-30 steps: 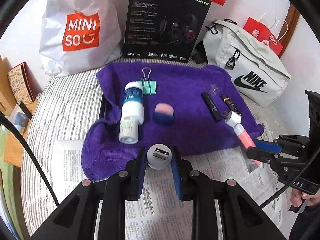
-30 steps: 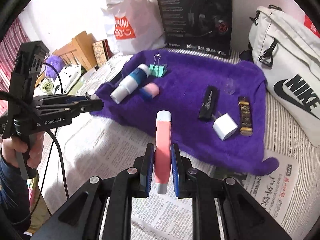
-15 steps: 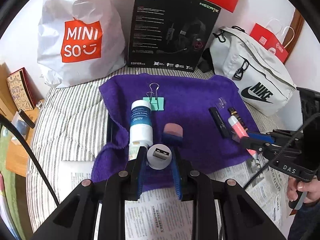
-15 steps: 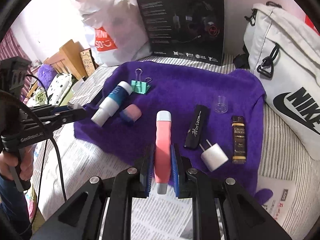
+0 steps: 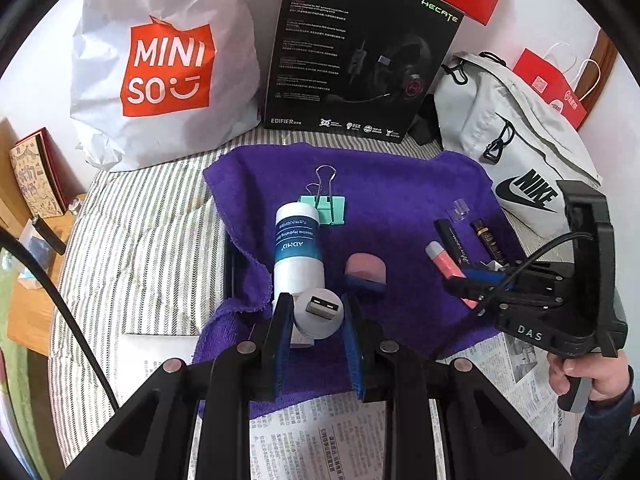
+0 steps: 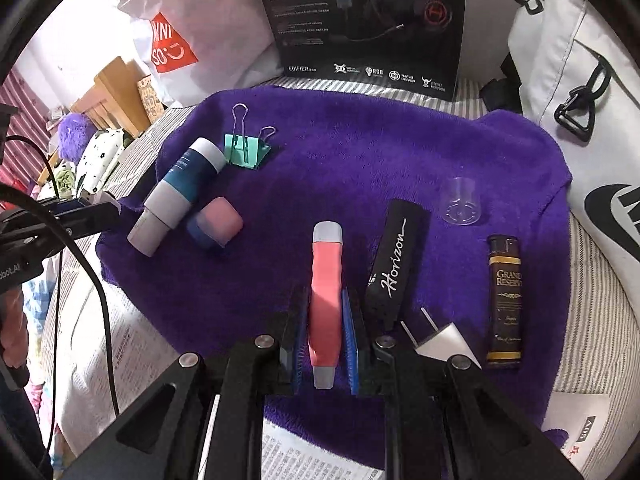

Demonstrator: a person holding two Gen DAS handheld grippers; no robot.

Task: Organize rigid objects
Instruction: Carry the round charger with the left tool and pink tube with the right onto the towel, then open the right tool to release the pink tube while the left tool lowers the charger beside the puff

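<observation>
My left gripper (image 5: 316, 312) is shut on a white USB adapter (image 5: 319, 310), held over the near left edge of the purple towel (image 5: 400, 184), just in front of the blue-and-white tube (image 5: 298, 248). My right gripper (image 6: 325, 322) is shut on a pink and grey pen-like stick (image 6: 326, 280), low over the towel (image 6: 360, 148) beside the black Horizon case (image 6: 394, 264). On the towel also lie a green binder clip (image 6: 246, 150), a pink-blue eraser (image 6: 218, 226), a clear cap (image 6: 462, 202), a brown lighter (image 6: 504, 300) and a white plug (image 6: 440, 340).
At the back stand a Miniso bag (image 5: 160, 64), a black headset box (image 5: 360, 52) and a white Nike bag (image 5: 516, 152). Newspaper (image 5: 320, 440) covers the near side of the striped sheet (image 5: 148, 232). A wooden shelf (image 5: 28, 280) is at the left.
Both grippers have moved forward over the towel with their objects. The pink stick now lies beside the black case; the USB adapter has come up against the tube.
</observation>
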